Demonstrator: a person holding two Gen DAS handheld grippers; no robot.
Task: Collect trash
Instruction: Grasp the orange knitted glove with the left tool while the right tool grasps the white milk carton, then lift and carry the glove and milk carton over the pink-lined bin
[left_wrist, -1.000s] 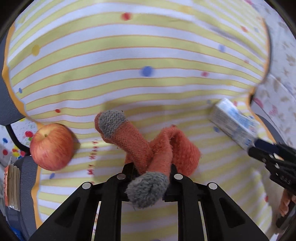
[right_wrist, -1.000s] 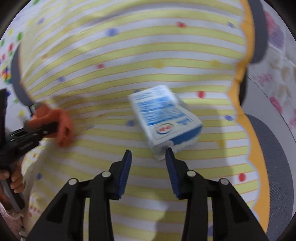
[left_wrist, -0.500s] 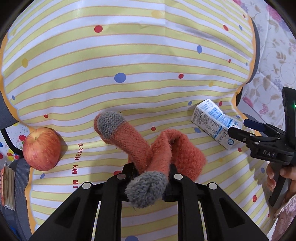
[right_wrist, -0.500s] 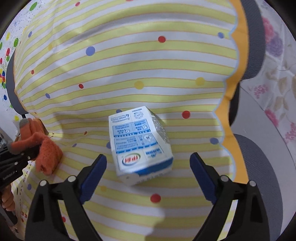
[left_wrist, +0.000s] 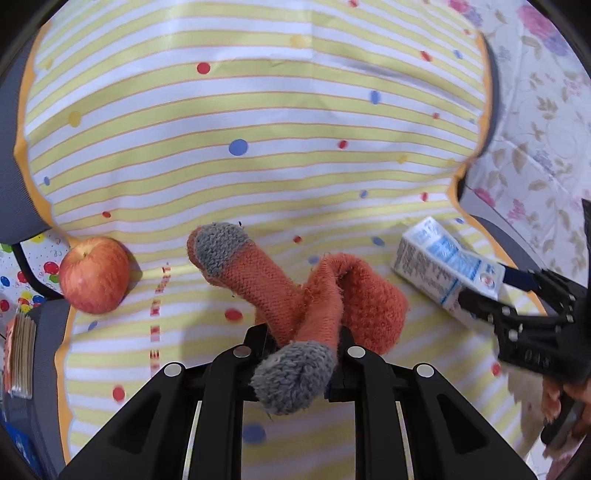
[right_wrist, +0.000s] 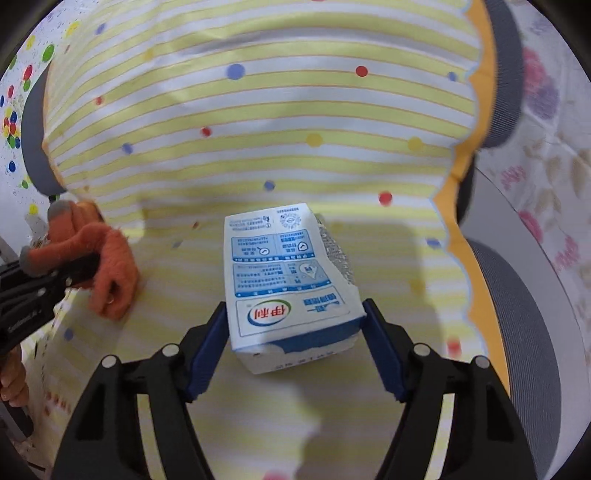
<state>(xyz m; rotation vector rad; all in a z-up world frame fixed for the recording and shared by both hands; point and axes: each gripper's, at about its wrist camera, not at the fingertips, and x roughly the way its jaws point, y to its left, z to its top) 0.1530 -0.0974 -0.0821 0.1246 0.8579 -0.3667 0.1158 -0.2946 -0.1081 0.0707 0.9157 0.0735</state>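
A white and blue milk carton (right_wrist: 284, 273) lies flat on the striped tablecloth (right_wrist: 258, 110). My right gripper (right_wrist: 293, 332) straddles its near end. The jaws are closing, and the blue pads (right_wrist: 207, 350) stand just beside the carton's sides without squeezing it. In the left wrist view the carton (left_wrist: 439, 266) lies at the right with the right gripper (left_wrist: 491, 288) around it. My left gripper (left_wrist: 303, 332) is shut on an orange knitted sock (left_wrist: 258, 273) with grey ends, which hangs bunched just above the cloth. The right wrist view shows the sock (right_wrist: 110, 266) at the far left.
A red apple (left_wrist: 94, 275) rests on the cloth to the left of the sock. Beyond it a flat packet (left_wrist: 22, 354) lies at the table's left edge. A floral cloth (left_wrist: 535, 129) lies beyond the tablecloth's scalloped right edge. A hand (left_wrist: 569, 402) holds the right gripper.
The right gripper's jaws opened wide, then came forward around the carton and narrowed onto its sides. The left gripper kept its hold on the sock and shifted a little over the cloth.
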